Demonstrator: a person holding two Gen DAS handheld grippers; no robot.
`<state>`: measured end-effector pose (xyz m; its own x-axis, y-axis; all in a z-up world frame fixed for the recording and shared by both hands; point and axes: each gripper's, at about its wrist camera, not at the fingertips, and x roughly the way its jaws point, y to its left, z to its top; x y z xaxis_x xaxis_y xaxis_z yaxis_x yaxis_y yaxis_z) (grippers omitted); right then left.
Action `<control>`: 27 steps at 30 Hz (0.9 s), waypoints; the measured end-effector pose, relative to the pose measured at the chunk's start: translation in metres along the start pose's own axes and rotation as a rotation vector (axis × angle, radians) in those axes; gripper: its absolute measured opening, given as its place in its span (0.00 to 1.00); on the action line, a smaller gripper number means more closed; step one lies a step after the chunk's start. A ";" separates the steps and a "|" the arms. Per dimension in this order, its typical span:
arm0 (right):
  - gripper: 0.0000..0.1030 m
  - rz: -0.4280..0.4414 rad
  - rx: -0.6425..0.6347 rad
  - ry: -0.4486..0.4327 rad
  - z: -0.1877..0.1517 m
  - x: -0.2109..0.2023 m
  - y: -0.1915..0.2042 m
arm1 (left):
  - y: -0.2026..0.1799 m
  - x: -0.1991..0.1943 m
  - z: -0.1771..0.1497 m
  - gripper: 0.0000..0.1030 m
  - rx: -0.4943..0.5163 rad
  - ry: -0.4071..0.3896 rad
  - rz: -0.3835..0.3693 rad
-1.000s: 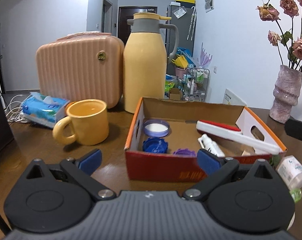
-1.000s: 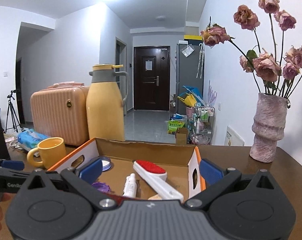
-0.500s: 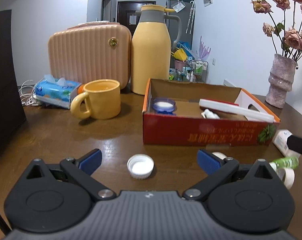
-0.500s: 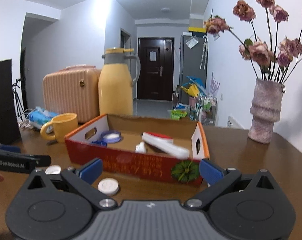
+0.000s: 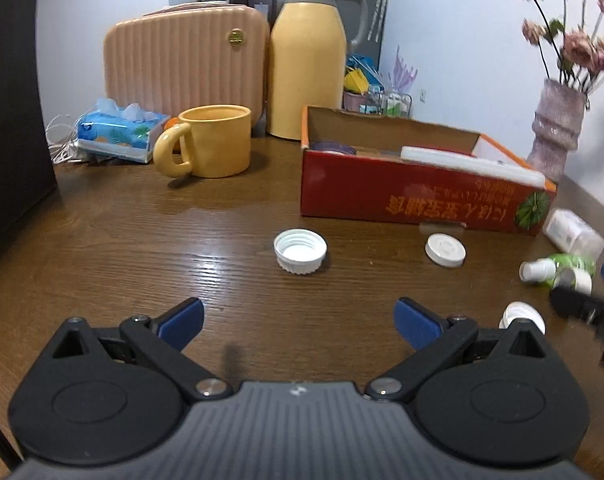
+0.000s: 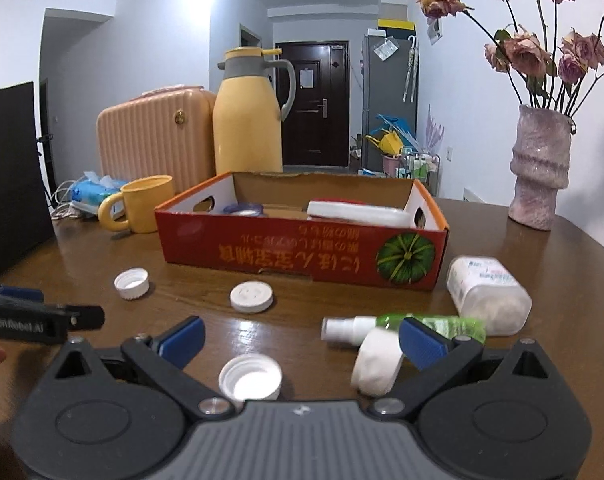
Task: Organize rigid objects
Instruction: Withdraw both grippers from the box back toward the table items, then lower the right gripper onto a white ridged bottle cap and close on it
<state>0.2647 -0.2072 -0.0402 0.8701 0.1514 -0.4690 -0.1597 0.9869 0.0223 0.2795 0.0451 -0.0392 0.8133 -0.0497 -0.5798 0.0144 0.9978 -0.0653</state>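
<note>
A red cardboard box (image 5: 417,196) (image 6: 302,248) stands on the brown table, holding a white and red brush (image 6: 357,212) and a purple lid (image 5: 333,147). In front of it lie an upturned white cap (image 5: 300,251) (image 6: 132,284), a flat white lid (image 5: 445,249) (image 6: 251,297), a green spray bottle (image 6: 401,326), a white jar (image 6: 487,296) and a white roll (image 6: 377,360). Another upturned cap (image 6: 250,378) lies between the right gripper's fingers. My left gripper (image 5: 298,322) is open above the table, short of the upturned cap. My right gripper (image 6: 300,338) is open too.
A yellow mug (image 5: 210,146), a yellow thermos jug (image 5: 307,56), a peach case (image 5: 186,56) and a tissue pack (image 5: 118,130) stand behind on the left. A vase of dried roses (image 6: 539,168) is at the right. A black bag (image 5: 10,112) borders the left edge.
Both grippers have pulled back from over the box and dropped low, so the loose caps, bottle and jar in front of the box now show. Both stay open.
</note>
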 end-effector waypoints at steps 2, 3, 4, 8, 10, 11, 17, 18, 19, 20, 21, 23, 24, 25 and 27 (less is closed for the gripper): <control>1.00 -0.001 -0.006 0.010 -0.003 0.001 0.005 | 0.004 -0.001 0.000 1.00 -0.018 -0.008 0.001; 1.00 -0.008 -0.014 0.009 -0.006 0.001 0.009 | 0.005 -0.002 0.001 1.00 -0.021 -0.008 0.002; 1.00 -0.021 -0.028 0.008 -0.008 0.002 0.013 | 0.005 -0.002 0.001 1.00 -0.023 -0.008 0.004; 0.98 -0.044 -0.074 0.013 -0.013 0.003 0.029 | 0.006 -0.003 0.002 1.00 -0.028 -0.012 0.002; 0.95 -0.027 -0.067 0.033 -0.013 0.007 0.032 | 0.007 -0.005 0.002 1.00 -0.031 -0.017 -0.001; 0.91 -0.024 -0.065 0.048 -0.013 0.011 0.033 | 0.007 -0.005 0.002 1.00 -0.033 -0.018 -0.001; 0.70 -0.006 -0.034 0.128 -0.016 0.029 0.036 | 0.008 -0.006 0.001 1.00 -0.041 -0.014 -0.006; 0.65 -0.004 -0.027 0.137 -0.016 0.030 0.035 | 0.008 -0.006 0.001 1.00 -0.042 -0.013 -0.005; 0.52 -0.001 -0.021 0.144 -0.016 0.032 0.035 | 0.008 -0.006 0.001 1.00 -0.041 -0.013 -0.004; 0.39 0.006 -0.012 0.153 -0.016 0.034 0.034 | 0.008 -0.006 0.001 1.00 -0.040 -0.012 -0.002; 0.38 0.016 -0.005 0.160 -0.016 0.036 0.033 | 0.008 -0.006 0.000 1.00 -0.041 -0.012 -0.002; 0.38 0.032 0.010 0.165 -0.016 0.037 0.031 | 0.007 -0.005 0.000 1.00 -0.040 -0.010 -0.001; 0.38 0.042 0.018 0.159 -0.016 0.036 0.031 | 0.007 -0.005 0.000 1.00 -0.039 -0.009 0.001; 0.38 0.050 0.021 0.156 -0.016 0.035 0.030 | 0.007 -0.004 0.000 1.00 -0.037 -0.007 0.002; 0.38 0.050 0.024 0.145 -0.016 0.034 0.030 | 0.007 -0.003 0.000 1.00 -0.038 -0.002 0.002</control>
<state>0.2821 -0.1731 -0.0696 0.7843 0.1927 -0.5896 -0.1887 0.9796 0.0692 0.2770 0.0518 -0.0382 0.8146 -0.0474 -0.5782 -0.0094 0.9955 -0.0948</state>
